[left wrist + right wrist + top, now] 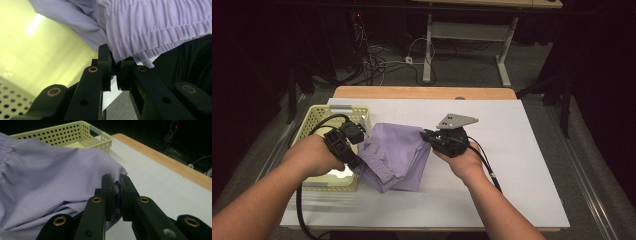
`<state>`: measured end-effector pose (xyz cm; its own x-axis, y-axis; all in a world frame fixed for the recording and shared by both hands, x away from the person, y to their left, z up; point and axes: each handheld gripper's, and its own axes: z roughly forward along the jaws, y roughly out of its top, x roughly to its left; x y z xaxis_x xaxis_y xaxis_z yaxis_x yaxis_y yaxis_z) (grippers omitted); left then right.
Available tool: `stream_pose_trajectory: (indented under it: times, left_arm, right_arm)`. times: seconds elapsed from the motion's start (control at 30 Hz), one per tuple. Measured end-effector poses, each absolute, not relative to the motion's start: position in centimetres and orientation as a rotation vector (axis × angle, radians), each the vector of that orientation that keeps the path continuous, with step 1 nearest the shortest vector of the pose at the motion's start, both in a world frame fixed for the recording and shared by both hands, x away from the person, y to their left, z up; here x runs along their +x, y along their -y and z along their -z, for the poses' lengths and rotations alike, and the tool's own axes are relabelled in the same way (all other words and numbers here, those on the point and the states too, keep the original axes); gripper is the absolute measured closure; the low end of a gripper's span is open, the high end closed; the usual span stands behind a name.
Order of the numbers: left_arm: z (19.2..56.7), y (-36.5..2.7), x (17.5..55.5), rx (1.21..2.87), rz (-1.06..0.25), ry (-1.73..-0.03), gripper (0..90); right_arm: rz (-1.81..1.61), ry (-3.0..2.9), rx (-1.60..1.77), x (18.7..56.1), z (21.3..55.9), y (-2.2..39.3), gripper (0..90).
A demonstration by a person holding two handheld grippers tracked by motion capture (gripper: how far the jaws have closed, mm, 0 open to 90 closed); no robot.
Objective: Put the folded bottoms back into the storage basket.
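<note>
White table (512, 165) | we pinch lilac garment (397, 155) with left gripper (357, 162) and right gripper (427, 136) | spread taut beside basket (314, 117), likely for folding.

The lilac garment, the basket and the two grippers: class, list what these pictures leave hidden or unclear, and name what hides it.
- High view: the lilac garment is bunched, so its type and full shape stay unclear.
- High view: the yellow basket is partly covered by the left gripper and the forearm; its contents are hidden.
- Left gripper view: the garment runs off the top edge.
- High view: the right gripper has its jaws buried in cloth.
</note>
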<state>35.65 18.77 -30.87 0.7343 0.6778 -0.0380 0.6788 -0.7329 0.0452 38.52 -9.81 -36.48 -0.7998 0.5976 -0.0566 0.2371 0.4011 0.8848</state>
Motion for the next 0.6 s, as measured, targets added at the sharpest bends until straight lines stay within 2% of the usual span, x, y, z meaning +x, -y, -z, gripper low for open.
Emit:
stream_pose_trajectory:
  times: [0.2,0.6]
  left_arm:
    - [29.9,-20.7,35.4,2.872,-0.011,-1.159,82.2]
    - [30.4,-24.2,34.8,2.862,-0.032,-1.237,82.3]
  right_arm:
    - [-1.391,-2.299,0.686,38.9,35.4,8.0,85.3]
    - [-1.4,-2.35,0.631,39.2,35.9,4.1,85.3]
